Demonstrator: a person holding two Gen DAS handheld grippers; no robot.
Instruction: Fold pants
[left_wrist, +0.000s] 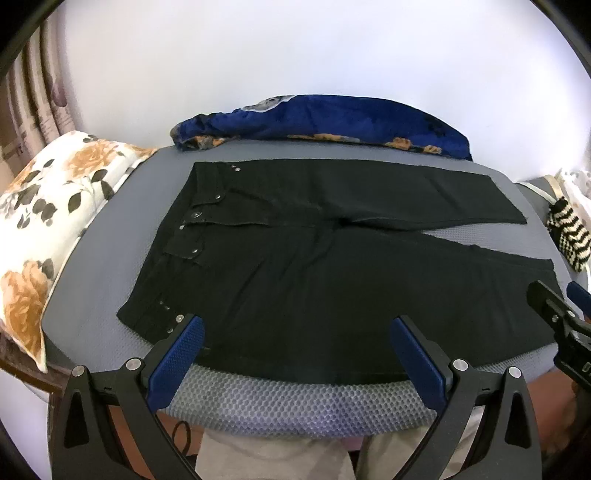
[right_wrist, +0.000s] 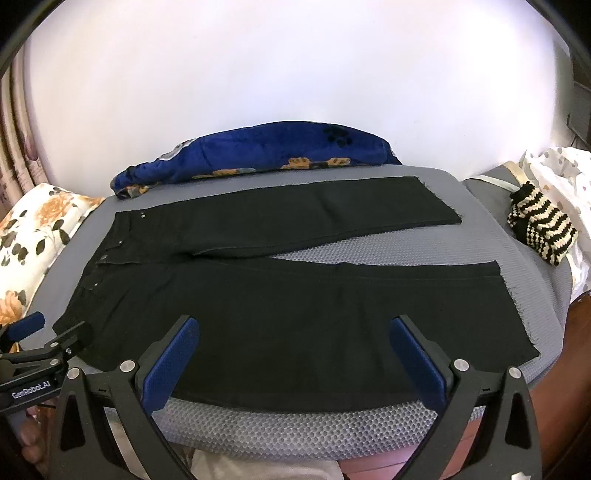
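We had the black pants (left_wrist: 295, 266) flat on the grey mesh pad (left_wrist: 295, 402), long axis running across our fingers: waistband out past the left fingers, leg hems out past the right ones. Legs were splayed in a narrow V, a wedge of pad showing between them; fly and rivets faced up.

Left gripper (left_wrist: 295, 354) hung over the near edge of the pants at the hip end, jaws wide apart, nothing between the blue pads (left_wrist: 177, 365). Right gripper (right_wrist: 293, 356) sat beside it over the near leg, jaws equally spread, also empty (each showed up at the edge of the other's view). Both pointed forward across the pad, fingertips over the fabric; we couldn't tell whether they touched it.

Beyond the fingertips: blue floral blanket (left_wrist: 332, 122) along the pad's far edge. Floral pillow (left_wrist: 48, 229) outside the left fingers, striped knit item (right_wrist: 539, 229) outside the right.
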